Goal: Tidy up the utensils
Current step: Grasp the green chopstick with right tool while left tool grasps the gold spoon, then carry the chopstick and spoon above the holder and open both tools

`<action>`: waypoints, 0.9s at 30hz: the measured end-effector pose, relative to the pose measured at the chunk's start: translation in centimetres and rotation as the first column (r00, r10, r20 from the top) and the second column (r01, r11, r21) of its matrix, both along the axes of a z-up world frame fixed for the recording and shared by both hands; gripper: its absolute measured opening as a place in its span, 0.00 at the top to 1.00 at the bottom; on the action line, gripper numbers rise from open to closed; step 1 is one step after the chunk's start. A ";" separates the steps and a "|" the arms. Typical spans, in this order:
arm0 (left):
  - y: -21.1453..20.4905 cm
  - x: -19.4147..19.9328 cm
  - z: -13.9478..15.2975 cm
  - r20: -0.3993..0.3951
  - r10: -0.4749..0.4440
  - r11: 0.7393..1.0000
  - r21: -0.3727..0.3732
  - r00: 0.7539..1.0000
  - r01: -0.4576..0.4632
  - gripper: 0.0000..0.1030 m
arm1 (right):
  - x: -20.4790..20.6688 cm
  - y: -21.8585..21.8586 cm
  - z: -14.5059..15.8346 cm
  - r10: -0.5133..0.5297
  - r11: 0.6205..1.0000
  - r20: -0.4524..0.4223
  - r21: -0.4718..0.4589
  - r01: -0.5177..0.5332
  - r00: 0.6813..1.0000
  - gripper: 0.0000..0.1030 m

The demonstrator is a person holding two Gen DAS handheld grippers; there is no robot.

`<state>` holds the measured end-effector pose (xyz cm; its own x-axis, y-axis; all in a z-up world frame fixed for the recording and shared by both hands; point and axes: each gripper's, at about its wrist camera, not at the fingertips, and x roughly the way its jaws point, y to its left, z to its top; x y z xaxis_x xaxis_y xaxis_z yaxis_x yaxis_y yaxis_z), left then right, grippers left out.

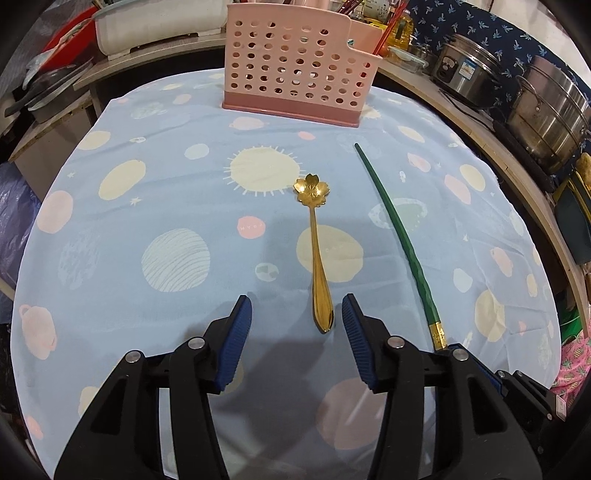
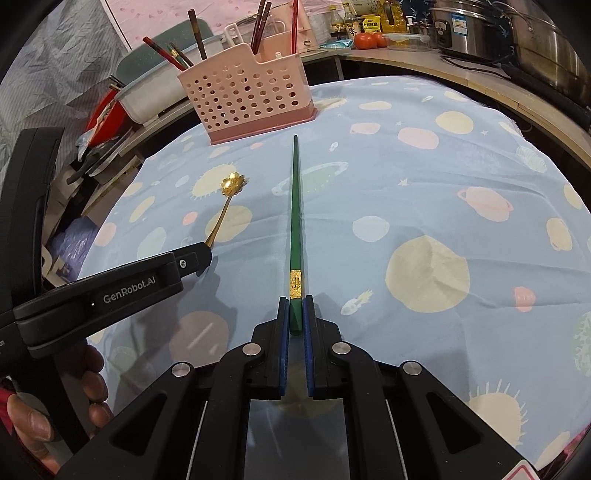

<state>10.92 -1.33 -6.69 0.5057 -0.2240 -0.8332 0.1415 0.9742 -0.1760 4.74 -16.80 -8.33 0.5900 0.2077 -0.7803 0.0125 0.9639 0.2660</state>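
On the planet-print cloth, the pink holder at the far end already keeps several chopsticks, while the right gripper clamps the green chopstick and the left gripper, jaws apart, straddles the gold spoon lying near.

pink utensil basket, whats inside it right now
In the right wrist view several chopsticks stand upright in the pink utensil basket, dark brown and red ones, poking above the rim. Their lower ends, and anything shorter, are hidden behind the perforated wall.
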 end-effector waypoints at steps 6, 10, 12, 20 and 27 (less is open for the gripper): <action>-0.5 -0.2 0.0 0.011 -0.016 1.000 0.019 1.000 0.016 0.75 | 0.0 0.0 0.0 0.000 1.000 0.000 0.002 0.000 1.000 0.93; -0.7 -0.3 -0.1 0.013 -0.028 0.999 0.020 1.000 0.028 0.88 | -0.1 0.0 -0.1 -0.001 1.000 -0.001 0.006 0.001 1.000 0.93; -0.7 -0.5 -0.1 0.012 -0.034 0.999 0.014 0.999 0.034 0.90 | -0.3 0.0 0.0 -0.002 1.000 0.001 0.007 0.002 1.000 0.93; 0.2 -1.8 1.0 0.013 -0.040 0.999 -0.021 0.999 0.040 0.90 | -0.9 -0.5 0.7 -0.011 1.000 0.015 0.018 0.010 1.000 0.93; 1.3 -2.7 4.1 0.067 -0.016 0.998 -0.051 0.998 0.020 0.90 | -1.7 -1.3 3.2 -0.027 0.999 0.078 0.045 0.023 0.997 0.93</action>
